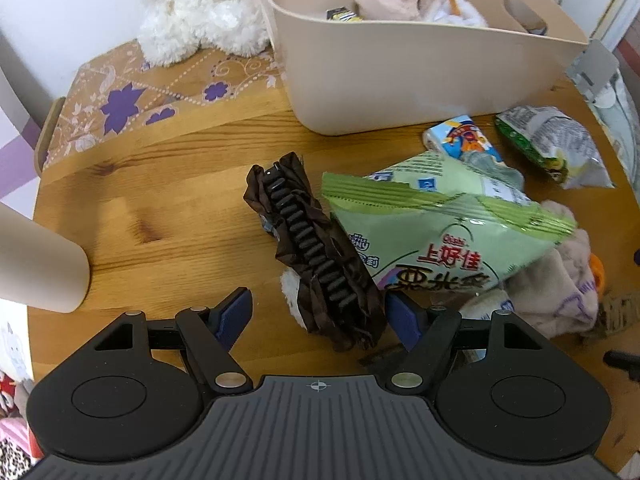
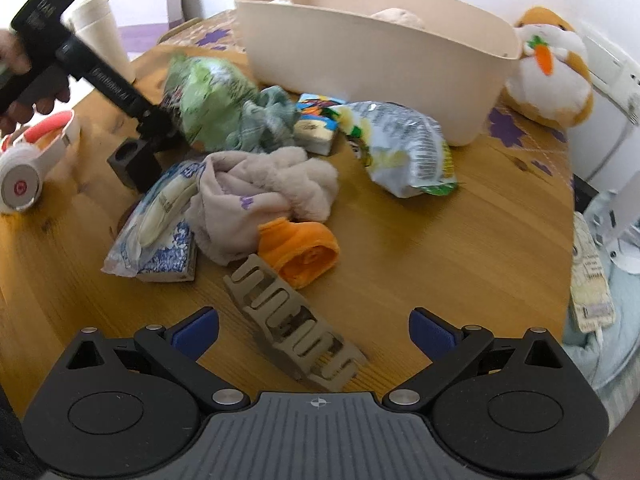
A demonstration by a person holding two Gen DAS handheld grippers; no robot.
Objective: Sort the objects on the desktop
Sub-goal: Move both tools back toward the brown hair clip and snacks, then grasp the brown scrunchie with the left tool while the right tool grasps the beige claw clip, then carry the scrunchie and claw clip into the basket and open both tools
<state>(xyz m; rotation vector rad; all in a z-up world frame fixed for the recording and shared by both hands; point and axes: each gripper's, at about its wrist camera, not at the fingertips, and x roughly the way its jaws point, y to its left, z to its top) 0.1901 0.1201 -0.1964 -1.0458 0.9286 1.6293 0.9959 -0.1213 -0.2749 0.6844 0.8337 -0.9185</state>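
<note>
My left gripper (image 1: 320, 314) is open and low over the wooden table (image 1: 168, 184). A dark brown fabric hair clip (image 1: 316, 248) with a black comb lies with its near end between the blue fingertips, close to the right one. A green snack bag (image 1: 440, 216) rests against the clip. My right gripper (image 2: 314, 330) is open too, and a grey-brown hair claw (image 2: 296, 328) lies on the table between its fingers. Just beyond it are an orange rolled sock (image 2: 304, 252) and a beige sock (image 2: 260, 196). The beige bin (image 2: 360, 48) stands at the back with soft items inside.
A grey-green snack bag (image 2: 404, 144), a small carton (image 2: 316, 124), a teal sock (image 2: 264, 120) and a blue-white packet (image 2: 160, 220) crowd the middle. White and red headphones (image 2: 32, 160), a paper cup (image 1: 40, 264) and a person's hand (image 2: 24, 104) are at the left. A carrot plush (image 2: 548, 64) sits at the back right.
</note>
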